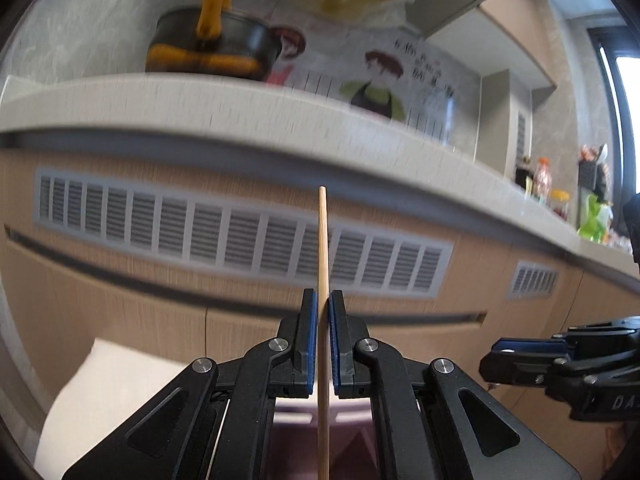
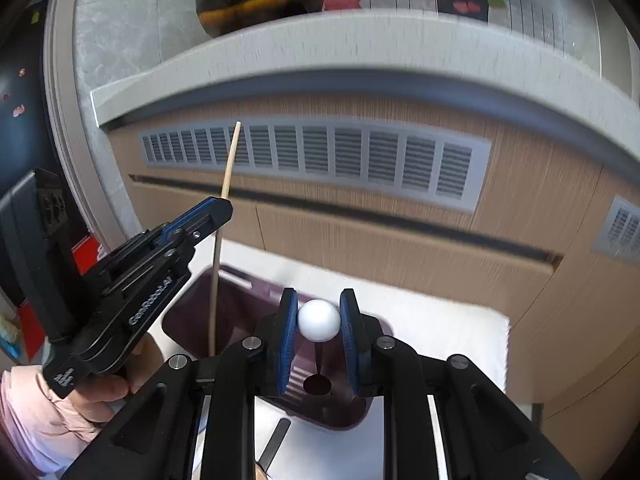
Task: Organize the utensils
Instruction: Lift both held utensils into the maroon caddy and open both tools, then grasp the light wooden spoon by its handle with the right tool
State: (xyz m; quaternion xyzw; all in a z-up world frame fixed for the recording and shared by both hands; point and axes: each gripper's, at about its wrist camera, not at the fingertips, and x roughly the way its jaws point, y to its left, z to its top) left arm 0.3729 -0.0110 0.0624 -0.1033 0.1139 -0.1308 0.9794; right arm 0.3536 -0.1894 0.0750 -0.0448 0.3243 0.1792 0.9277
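On the side of my left gripper I read "GenRobotAI"; my right gripper shows "DA", the rest cut off.

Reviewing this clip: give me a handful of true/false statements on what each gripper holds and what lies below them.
1. The left gripper is shut on a thin wooden stick. True.
2. The stick lies flat on the white cloth. False: it stands roughly upright, its lower end down in the purple bin.
3. The right gripper grips a white ball between its blue pads. True.
4. The right gripper is empty and wide open. False: it is shut on the ball.
5. The purple bin sits on the counter beside the black pot. False: it sits lower, on a white cloth in front of the cabinet; the black pot is up on the counter.
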